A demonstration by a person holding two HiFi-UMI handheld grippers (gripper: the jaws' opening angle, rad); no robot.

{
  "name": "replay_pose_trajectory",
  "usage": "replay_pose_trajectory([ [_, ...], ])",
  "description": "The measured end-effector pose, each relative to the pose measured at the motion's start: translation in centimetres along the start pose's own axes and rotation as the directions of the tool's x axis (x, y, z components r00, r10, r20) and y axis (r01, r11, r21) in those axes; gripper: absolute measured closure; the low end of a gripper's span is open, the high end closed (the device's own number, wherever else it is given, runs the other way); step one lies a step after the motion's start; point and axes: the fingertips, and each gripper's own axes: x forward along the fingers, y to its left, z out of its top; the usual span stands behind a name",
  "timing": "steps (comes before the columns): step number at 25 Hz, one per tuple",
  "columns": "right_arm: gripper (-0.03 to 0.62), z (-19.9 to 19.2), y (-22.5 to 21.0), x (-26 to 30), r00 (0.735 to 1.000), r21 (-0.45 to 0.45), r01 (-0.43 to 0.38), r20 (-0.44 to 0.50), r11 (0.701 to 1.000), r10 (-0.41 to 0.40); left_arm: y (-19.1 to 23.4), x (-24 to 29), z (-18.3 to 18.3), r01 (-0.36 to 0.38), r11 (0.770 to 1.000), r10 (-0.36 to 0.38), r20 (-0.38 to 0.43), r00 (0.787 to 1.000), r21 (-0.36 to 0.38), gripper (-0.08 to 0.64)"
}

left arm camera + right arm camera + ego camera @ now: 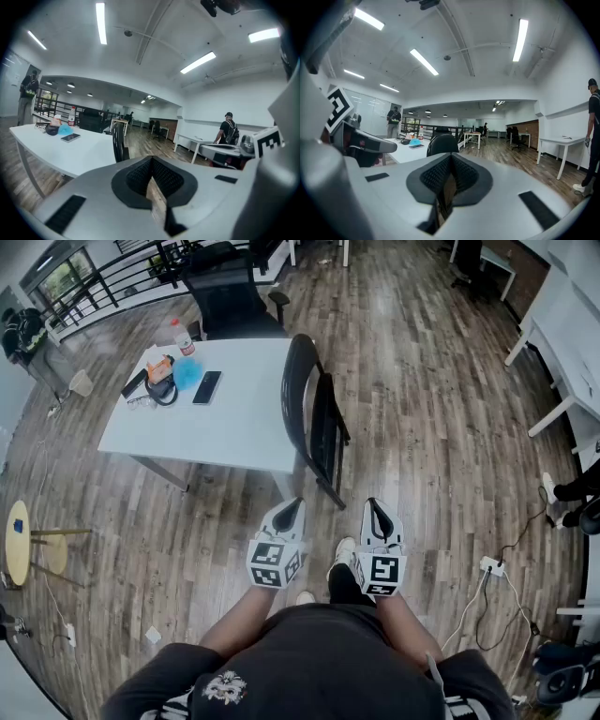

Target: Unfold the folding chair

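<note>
A black folding chair [314, 418] stands folded flat against the right edge of the white table [234, 423]; its curved back also shows in the left gripper view [118, 140] and the right gripper view [442, 143]. My left gripper [293, 504] and right gripper [373, 505] hover side by side over the wooden floor, a short way in front of the chair, touching nothing. Both are shut with nothing between the jaws, which meet at the black pads in the left gripper view [152, 180] and in the right gripper view [449, 180].
On the table lie a phone [207, 386], a bottle [182, 337], headphones and small items. A black office chair [225, 296] stands behind it. A round yellow stool [19, 542] is at left, a power strip with cables [492, 566] at right. People stand farther off.
</note>
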Motion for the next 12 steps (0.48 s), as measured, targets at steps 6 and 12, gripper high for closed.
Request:
replay_pose_trajectory([
  [6,0.577,-1.4,-3.5,6.7,0.999,0.024,-0.041,-0.033,0.999,0.042,2.8,7.3,2.0,-0.062,0.998,0.062,-0.013,0.998,0.0,0.554],
  [12,0.577,-1.9,-5.1,13.7,0.988,0.069,-0.136,-0.065,0.988,0.14,5.2,13.5,4.6,-0.109,0.994,0.109,-0.016,0.994,-0.009,0.554],
])
